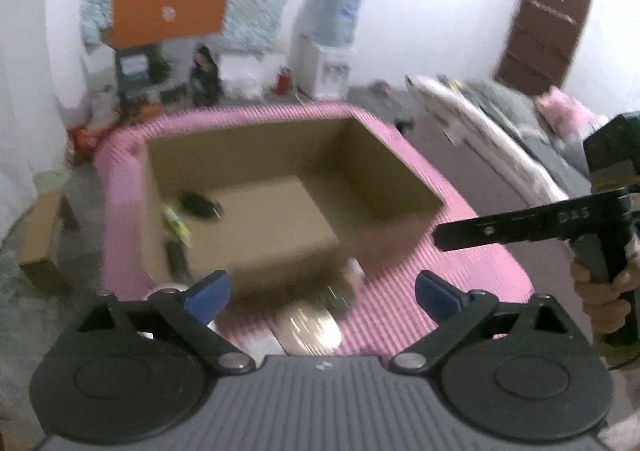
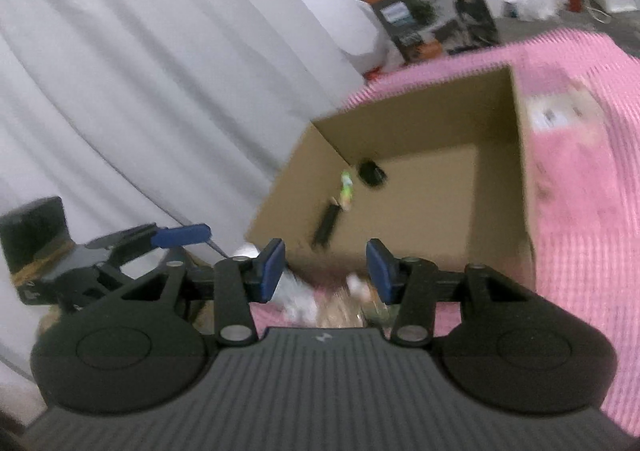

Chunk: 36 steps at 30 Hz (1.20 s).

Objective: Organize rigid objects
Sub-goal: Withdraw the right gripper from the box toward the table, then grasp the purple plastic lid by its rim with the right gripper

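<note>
- Far left in the left wrist view, a small brown carton (image 1: 42, 239) sits on the grey floor beside the pink surface.
- The left hand-held gripper (image 1: 322, 293) hangs wide open, blue pads (image 1: 208, 291) far apart with nothing between them.
- Beyond it an open cardboard box (image 1: 394, 171) stands on the pink ribbed cover (image 1: 472, 263). It is too blurred to tell whether that cover lies on a tabletop or a bed.
- On the box floor, near its left wall, lie a dark oval object (image 1: 200, 205), a green-and-white stick-shaped item (image 1: 176, 225) and a slim black piece (image 1: 176, 257).
- Just in front of the box, a few small blurred items (image 1: 320, 315) lie on the pink cover.
- To the right, a person's hand (image 1: 604, 291) holds the right hand-held gripper (image 2: 326, 269), partly open and empty.
- Letters on that tool's arm seem to read "DAS"; too blurred to be sure.
- An orange sign (image 1: 170, 15) on the back wall carries a small pale logo, unreadable.
</note>
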### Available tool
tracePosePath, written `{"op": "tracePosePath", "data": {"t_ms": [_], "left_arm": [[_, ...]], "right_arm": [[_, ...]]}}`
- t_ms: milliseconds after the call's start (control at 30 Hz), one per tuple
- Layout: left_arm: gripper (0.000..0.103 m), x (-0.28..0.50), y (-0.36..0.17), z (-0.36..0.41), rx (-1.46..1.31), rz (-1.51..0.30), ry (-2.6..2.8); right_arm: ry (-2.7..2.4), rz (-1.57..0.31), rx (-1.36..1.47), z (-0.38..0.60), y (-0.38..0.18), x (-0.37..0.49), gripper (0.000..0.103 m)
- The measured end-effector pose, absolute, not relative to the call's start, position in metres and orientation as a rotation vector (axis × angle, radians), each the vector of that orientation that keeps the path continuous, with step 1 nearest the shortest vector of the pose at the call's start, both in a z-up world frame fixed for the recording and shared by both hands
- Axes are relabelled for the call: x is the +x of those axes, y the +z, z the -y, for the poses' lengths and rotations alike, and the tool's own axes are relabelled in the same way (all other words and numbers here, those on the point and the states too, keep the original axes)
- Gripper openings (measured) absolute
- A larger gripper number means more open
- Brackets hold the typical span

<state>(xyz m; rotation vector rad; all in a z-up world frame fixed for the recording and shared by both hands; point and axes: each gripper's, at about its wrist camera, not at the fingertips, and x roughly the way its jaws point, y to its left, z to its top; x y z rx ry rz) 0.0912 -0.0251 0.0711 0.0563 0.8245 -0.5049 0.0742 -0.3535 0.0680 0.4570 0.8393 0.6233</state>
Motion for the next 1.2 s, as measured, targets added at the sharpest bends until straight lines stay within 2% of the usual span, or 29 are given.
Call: {"op": "tracePosePath", "data": {"t_ms": [200, 400, 533, 667, 833, 1000, 1200], "left_arm": [[0.1, 0.065, 0.011, 0.062, 0.193, -0.936, -0.58], [0.099, 0.058, -0.028, 0.092, 0.341, -0.953, -0.582], [0.099, 0.058, -0.041, 0.102, 0.411, -0.932, -0.569], [0.087, 0.062, -0.05, 0.113, 0.455, -0.961, -0.561], [0.085, 0.061, -0.056, 0.12, 0.478, -0.955, -0.577], [0.076, 0.067, -0.06, 0.126, 0.465, -0.961, -0.601], [0.076, 0.07, -0.061, 0.139, 0.462, -0.93, -0.645]], "right_arm": [[0.546, -0.926, 0.39, 0.336, 0.015, 0.031, 0.045], [0.513, -0.989, 0.232, 0.305, -0.013, 0.021, 0.042], [0.537, -1.027, 0.148, 0.286, -0.025, 0.035, 0.036], [0.561, -1.062, 0.08, 0.274, -0.035, 0.039, 0.026], [0.571, -1.046, 0.009, 0.267, -0.035, 0.041, 0.016], [0.563, -1.045, 0.018, 0.277, -0.034, 0.042, 0.012], [0.507, -1.047, 0.054, 0.298, -0.035, 0.042, 0.012]]}}
